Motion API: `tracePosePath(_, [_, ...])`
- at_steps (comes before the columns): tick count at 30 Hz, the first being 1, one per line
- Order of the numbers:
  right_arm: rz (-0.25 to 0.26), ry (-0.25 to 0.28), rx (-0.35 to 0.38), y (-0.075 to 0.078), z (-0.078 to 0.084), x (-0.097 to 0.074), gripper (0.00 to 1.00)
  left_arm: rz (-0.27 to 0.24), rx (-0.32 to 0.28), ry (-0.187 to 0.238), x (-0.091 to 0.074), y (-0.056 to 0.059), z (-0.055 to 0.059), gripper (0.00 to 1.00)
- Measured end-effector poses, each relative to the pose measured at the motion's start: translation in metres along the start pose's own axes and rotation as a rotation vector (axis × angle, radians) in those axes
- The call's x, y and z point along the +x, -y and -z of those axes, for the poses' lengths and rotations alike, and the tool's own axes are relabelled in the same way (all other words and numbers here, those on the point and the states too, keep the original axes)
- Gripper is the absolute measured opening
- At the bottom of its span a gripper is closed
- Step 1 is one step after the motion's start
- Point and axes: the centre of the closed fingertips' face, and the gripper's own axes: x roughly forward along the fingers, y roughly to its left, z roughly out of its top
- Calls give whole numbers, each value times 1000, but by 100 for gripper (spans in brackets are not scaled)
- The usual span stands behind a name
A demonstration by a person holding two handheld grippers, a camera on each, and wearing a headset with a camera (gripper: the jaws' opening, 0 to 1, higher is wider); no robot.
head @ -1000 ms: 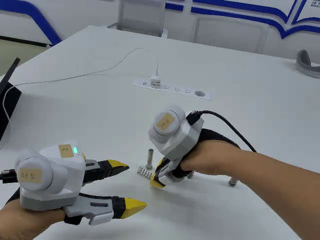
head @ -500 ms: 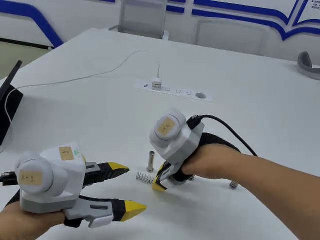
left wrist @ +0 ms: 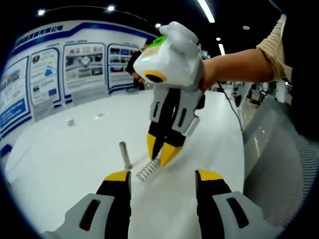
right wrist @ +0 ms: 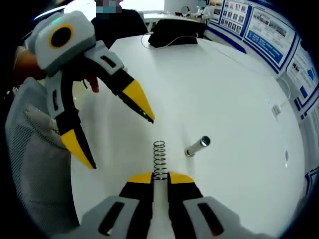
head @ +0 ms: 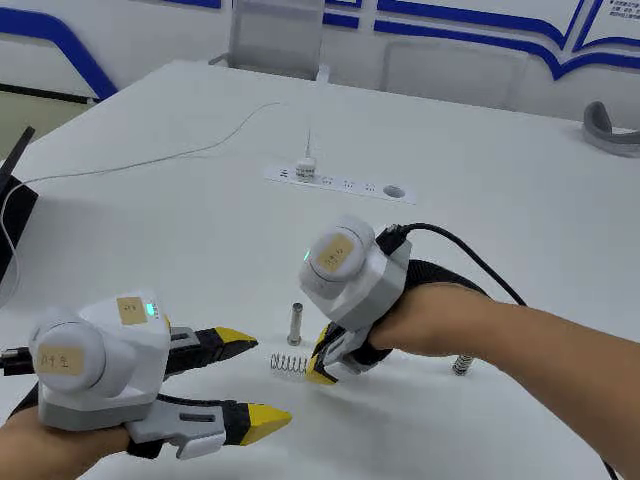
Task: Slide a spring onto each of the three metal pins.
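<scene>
**Right hand-held gripper pinching a spring beside an upright pin**

The right hand-held gripper (head: 322, 368) points down at the white surface (head: 150, 230). Its yellow-tipped jaws are drawn together on one end of a spring (head: 288, 363). The spring lies flat on the surface, and its free end reaches out toward the left hand-held gripper (head: 255, 375). In the right gripper view the coil runs straight out from between the jaw tips.

A bare metal pin (head: 296, 323) stands upright just beside the spring and apart from it.

The left hand-held gripper is held near, level with the spring, with its jaws wide apart and nothing between them.

Past the right forearm a second spring (head: 461, 364) stands upright on the surface. Whether it sits on a pin cannot be told.

A power strip (head: 340, 183) lies well beyond.
</scene>
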Motion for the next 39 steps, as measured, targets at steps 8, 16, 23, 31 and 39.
tracePosePath(8, [-26,-16,-59,-15,3,-15,12,14,23,-2,3,3,-1,49])
tracePosePath(16, [-42,-18,-117,-29,0,-29,12,36,57,-4,5,10,-1,41])
tracePosePath(23, [-59,-23,-156,-38,-2,-35,12,56,93,-5,7,15,-1,32])
tracePosePath(31, [-70,-26,-172,-43,-3,-38,12,72,127,-8,8,20,-1,22])
tracePosePath(39, [-73,-26,-182,-46,-6,-40,12,75,146,-13,10,21,0,17])
